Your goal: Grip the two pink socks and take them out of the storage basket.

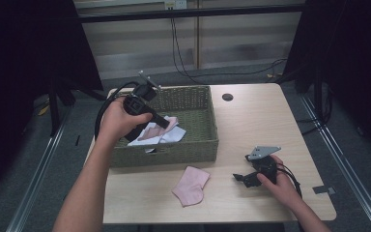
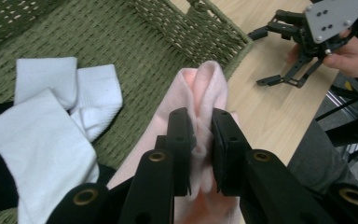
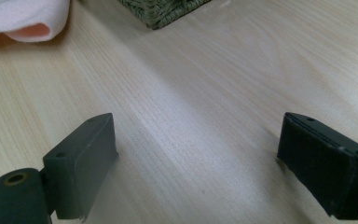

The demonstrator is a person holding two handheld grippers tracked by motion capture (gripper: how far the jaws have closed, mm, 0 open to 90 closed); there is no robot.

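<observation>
- Right gripper (image 1: pixel 248 177): sat near the table's front right corner, at about 4 o'clock from the basket, in the person's right hand (image 1: pixel 281 182). Jaws were spread wide with nothing between them; in the right gripper view only bare wood lay between the two black pads.
- Pink sock on the table (image 1: pixel 191 184): lay flat at the front centre of the wooden table (image 1: pixel 256 121), just off the basket's near wall, at 9 o'clock from the right gripper and well apart from it. Its edge appeared at the upper left of the right gripper view (image 3: pixel 25 18).
- Woven green basket (image 1: pixel 188 150): stood on the left half of the table, at about 11 o'clock from the right gripper.
- Left gripper (image 1: pixel 166 123): was held over the basket by the left hand (image 1: pixel 121 118), pointing toward 4 o'clock. Jaws were clenched on a second pink sock (image 2: pixel 205 88), whose fabric was pinched between the pads and bulged past their tips.
- White socks (image 2: pixel 51 121): lay heaped on the basket floor, at 9 o'clock from the gripped sock in the left gripper view.
- Round cable hole (image 1: pixel 227 97): sat in the tabletop at the far edge, at 1 o'clock from the basket.
</observation>
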